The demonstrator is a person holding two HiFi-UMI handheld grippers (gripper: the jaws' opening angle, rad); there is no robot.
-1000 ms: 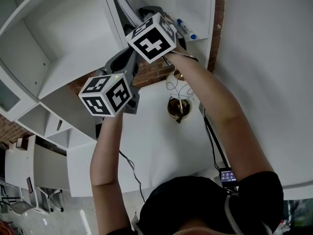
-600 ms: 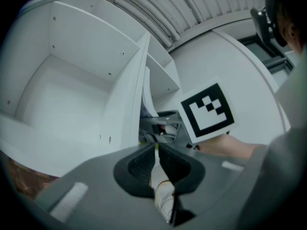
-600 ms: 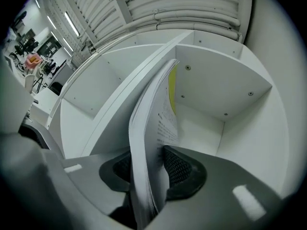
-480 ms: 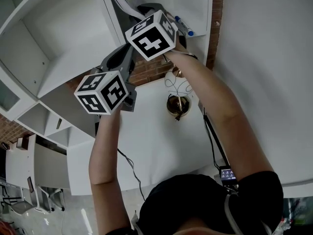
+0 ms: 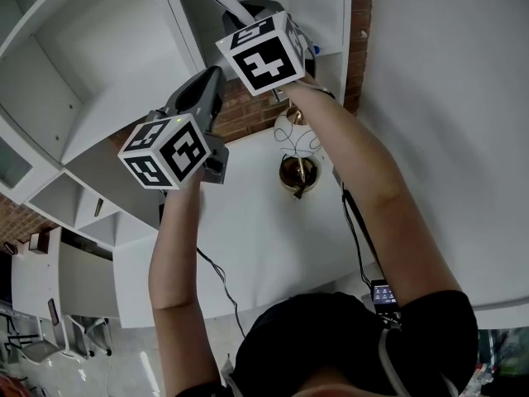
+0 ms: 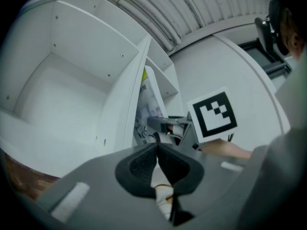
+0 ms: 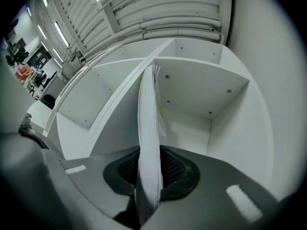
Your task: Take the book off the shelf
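Shelf: white flat boards with a smooth matte face are forming the shelf (image 7: 192, 80), and small round peg holes are dotting the square compartments.
Book: the book (image 7: 149, 128) is showing as thin and floppy, with pale covers and a fan of white page edges at the top.
Book's place: it is standing in the compartment just right of the upright divider (image 7: 120, 97), its top tipping toward that board.
Book's axis: the long axis is running upward, and the narrow edge is facing the right hand-held gripper (image 7: 151, 169).
Right hand-held gripper: its ribbed black pads have just been closing and are now pinching the book's lower edge.
Left hand-held gripper: the left hand-held gripper (image 6: 157, 152) is holding its jaws pressed together on nothing, just short of the shelf.
Table: down on the white table (image 5: 248, 238), a round brown pot (image 5: 297, 174) is carrying thin wire loops.
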